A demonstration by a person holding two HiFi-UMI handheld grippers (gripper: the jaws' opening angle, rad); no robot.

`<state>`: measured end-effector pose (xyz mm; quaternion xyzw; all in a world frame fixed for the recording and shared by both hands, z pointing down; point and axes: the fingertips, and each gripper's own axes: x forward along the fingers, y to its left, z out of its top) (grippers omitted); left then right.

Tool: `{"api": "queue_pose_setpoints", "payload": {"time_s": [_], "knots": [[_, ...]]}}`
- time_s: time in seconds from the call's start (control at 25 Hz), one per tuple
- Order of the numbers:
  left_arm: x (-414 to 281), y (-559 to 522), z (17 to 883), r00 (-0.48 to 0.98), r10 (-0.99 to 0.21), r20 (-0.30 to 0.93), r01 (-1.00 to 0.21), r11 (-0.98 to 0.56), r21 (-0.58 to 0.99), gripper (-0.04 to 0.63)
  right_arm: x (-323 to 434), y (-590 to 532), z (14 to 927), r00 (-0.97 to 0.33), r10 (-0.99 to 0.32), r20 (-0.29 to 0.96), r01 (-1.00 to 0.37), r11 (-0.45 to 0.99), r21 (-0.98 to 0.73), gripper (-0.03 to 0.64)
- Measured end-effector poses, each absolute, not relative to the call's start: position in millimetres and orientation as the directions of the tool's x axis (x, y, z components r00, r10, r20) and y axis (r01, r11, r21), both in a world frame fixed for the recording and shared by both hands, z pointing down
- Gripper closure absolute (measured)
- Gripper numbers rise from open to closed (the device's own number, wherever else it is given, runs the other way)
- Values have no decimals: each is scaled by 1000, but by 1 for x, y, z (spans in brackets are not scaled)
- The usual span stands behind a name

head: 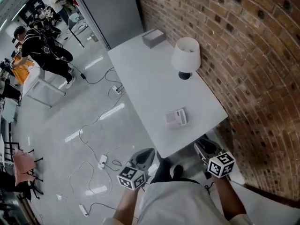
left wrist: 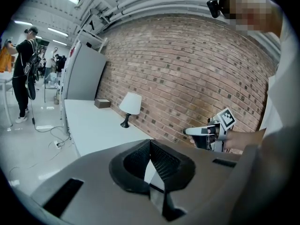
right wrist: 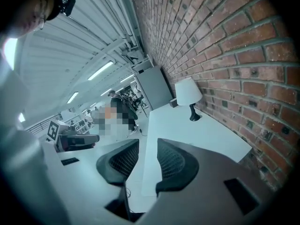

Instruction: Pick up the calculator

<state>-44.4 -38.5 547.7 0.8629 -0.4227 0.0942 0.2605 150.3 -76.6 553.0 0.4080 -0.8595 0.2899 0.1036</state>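
The calculator (head: 176,118), small and light grey, lies flat near the near end of the white table (head: 145,78) in the head view. Neither gripper view shows it. Both grippers hang off the table's near edge, short of the calculator. My left gripper (head: 148,153) is below the near left corner; its pads (left wrist: 150,142) meet at the tips with nothing between them. My right gripper (head: 203,145) is at the near right corner, jaws apart (right wrist: 147,159) and empty. Each gripper shows in the other's view: the right gripper (left wrist: 192,131) and the left gripper (right wrist: 89,138).
A white lamp (head: 186,55) stands mid-table by the brick wall (head: 248,55), and a grey box (head: 153,37) sits at the far end. Cables and power strips (head: 102,161) trail over the floor to the left. A person (head: 44,50) bends over far left.
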Motion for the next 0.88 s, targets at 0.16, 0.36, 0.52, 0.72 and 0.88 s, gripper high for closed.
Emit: {"api": "queue_pose_setpoints", "payload": {"time_s": [0.16,0.36,0.52,0.72,0.88], "knots": [[-54,-73,560,654,-643,399,-757,-540,369,589,135,-100,569,-636,-617,464,-772,490,-405,482],[-65,-113,576,703,-586,403,-711,-591,380,589,121,-131,593,-595,-610,524,-804,445,-395,480],[-74,-135,592,728,-544,416,-683,-627,374,589,111,-150,611,-578,-591,563,-816,435,-380,479],[-84,-158,613,748,-508,427,-660,-638,397,589,110,-172,634,-543,-577,610,-839,402,-366,474],[-88,-169,626,758,-488,434,-650,-630,425,589,102,-181,650,-538,-536,651,-839,413,-354,464]]}}
